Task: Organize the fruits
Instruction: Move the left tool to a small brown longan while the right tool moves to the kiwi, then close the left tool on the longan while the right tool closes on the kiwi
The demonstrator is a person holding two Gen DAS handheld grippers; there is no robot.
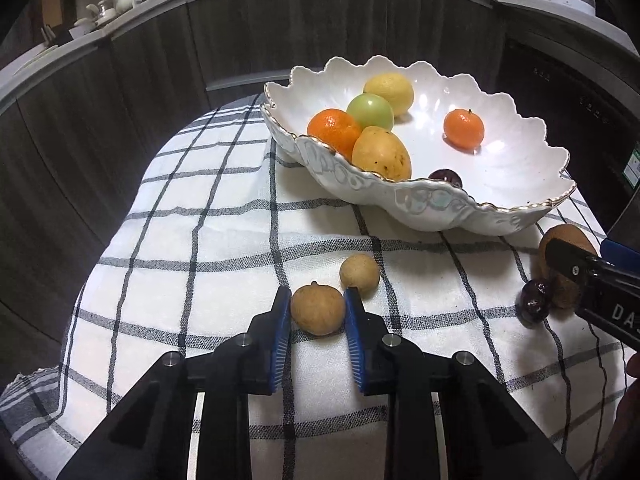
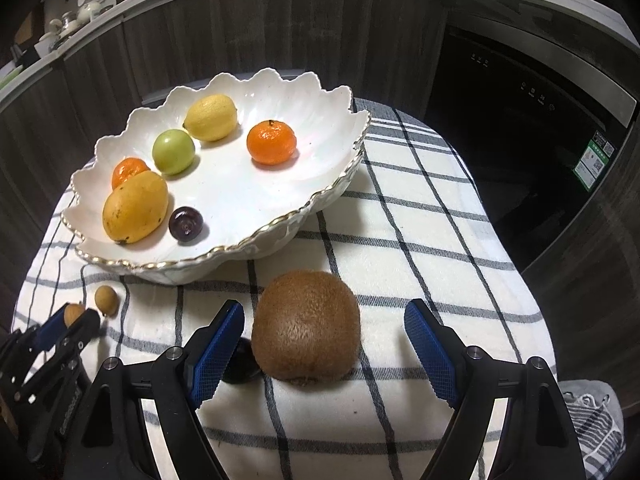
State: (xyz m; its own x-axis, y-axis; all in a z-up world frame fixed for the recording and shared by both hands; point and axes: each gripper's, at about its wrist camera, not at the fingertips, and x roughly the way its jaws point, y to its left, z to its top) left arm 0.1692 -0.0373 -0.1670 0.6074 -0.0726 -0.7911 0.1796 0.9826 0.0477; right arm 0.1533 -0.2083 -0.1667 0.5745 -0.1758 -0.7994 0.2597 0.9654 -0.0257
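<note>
A white scalloped bowl (image 1: 500, 168) (image 2: 256, 196) on the checked cloth holds a lemon (image 1: 389, 87), a green fruit (image 1: 370, 111), two tangerines (image 1: 464, 128), a mango (image 1: 381, 154) and a dark plum (image 2: 185, 224). My left gripper (image 1: 317, 306) has its blue pads against both sides of a small tan longan (image 1: 317, 309) on the cloth; a second longan (image 1: 359, 273) lies just beyond. My right gripper (image 2: 324, 324) is open around a brown kiwi (image 2: 307, 325), pads apart from it. A dark plum (image 2: 240, 362) (image 1: 535, 303) lies beside the kiwi, behind the left finger.
The checked cloth (image 1: 224, 240) covers a small round table with drop-offs on all sides. Dark cabinet fronts (image 1: 280, 32) curve behind it. A black appliance door (image 2: 520, 140) stands at the right. A worktop with teaware (image 1: 104, 8) and bottles runs above.
</note>
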